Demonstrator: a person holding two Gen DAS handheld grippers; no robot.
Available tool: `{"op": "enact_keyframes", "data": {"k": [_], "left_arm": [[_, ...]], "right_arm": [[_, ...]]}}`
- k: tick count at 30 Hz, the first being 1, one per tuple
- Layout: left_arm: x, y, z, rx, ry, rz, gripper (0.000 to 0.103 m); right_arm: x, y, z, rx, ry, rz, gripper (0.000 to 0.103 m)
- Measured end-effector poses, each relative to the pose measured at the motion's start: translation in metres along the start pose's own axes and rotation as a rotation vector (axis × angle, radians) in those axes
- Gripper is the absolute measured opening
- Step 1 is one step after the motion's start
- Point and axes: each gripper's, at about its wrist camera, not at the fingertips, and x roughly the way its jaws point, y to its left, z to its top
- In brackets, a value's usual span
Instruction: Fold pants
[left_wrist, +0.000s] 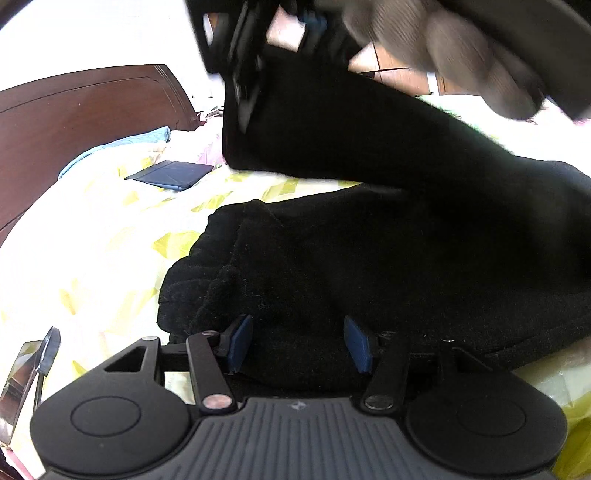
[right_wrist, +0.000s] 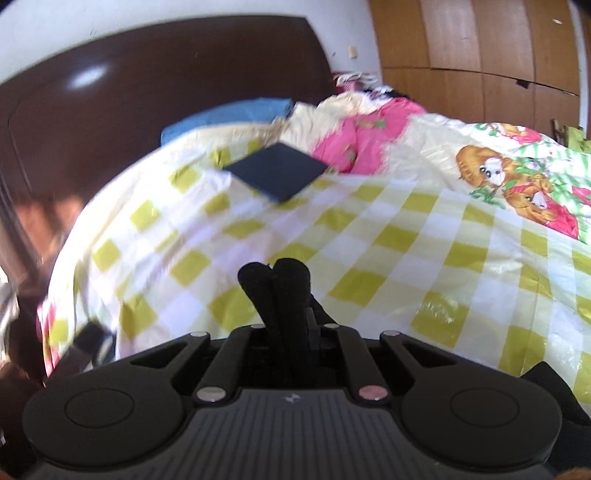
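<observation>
Between right fingers (right_wrist: 275, 295), bunched black pants (right_wrist: 284, 291).

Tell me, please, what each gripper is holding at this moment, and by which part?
The right gripper is shut on a bunched fold of the black fleece pants; which part cannot be told. The left gripper is open, holding nothing.

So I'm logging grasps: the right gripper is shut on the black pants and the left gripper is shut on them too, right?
Not quite. The right gripper is shut on the black pants, but the left wrist view shows the left gripper open, its blue pads apart over the fabric.
</observation>
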Motion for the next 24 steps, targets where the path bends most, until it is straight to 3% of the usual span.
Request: {"op": "enact_keyframes", "data": {"k": [9,15,18,20,24], "left_arm": [[0.007,0.008,-0.001,0.001,0.000,0.002,0.067],[0.009,0.008,-0.002,0.007,-0.002,0.004,0.067],[0.009,0.008,-0.003,0.007,-0.003,0.006,0.067],[0.009,0.008,-0.003,0.007,-0.004,0.008,0.067],[0.006,0.014,-0.003,-0.002,-0.004,0.001,0.068]], "right_arm": [[0.052,0.037,-0.035,-0.108,0.150,0.057,0.009],[0.067,0.047,-0.055,-0.182,0.249,0.092,0.015],[0.067,0.051,-0.058,-0.180,0.270,0.125,0.030],[0.061,0.053,-0.056,-0.170,0.280,0.190,0.047],[0.039,0.056,-0.051,-0.158,0.272,0.321,0.045]]}}
